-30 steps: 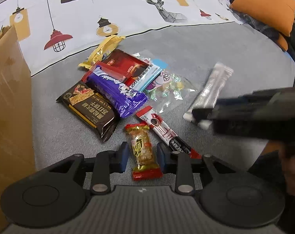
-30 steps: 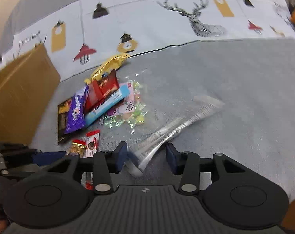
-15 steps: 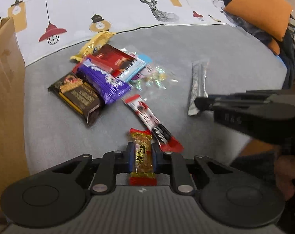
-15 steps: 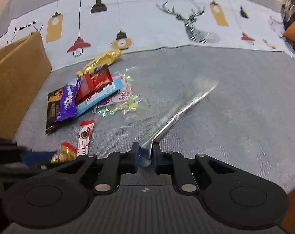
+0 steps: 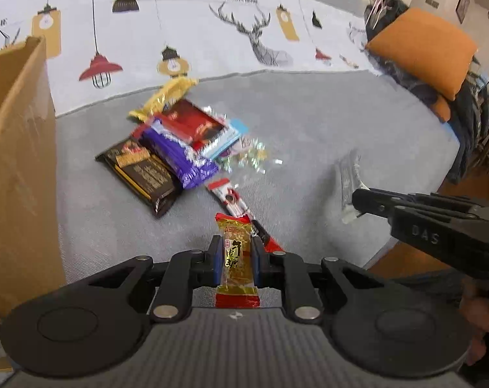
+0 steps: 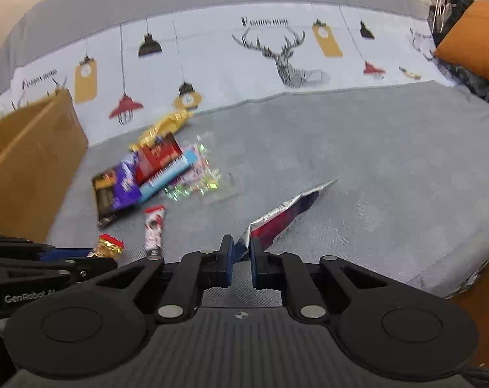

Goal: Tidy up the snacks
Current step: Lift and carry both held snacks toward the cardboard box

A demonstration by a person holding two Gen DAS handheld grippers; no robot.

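My left gripper is shut on a gold and red candy bar and holds it above the grey sofa seat; it also shows in the right wrist view. My right gripper is shut on one end of a long silver snack packet, lifted off the seat; that packet also shows in the left wrist view. A pile of snacks lies on the seat, with a red and white stick packet beside it. A brown cardboard box stands at the left.
An orange cushion and dark clothes lie at the far right. The printed white sofa back rises behind the pile. The sofa's front edge drops off at the right.
Both grippers closed on their snacks and rose from the seat. The candy bar and the silver packet came up with them, and both views pulled back from the pile.
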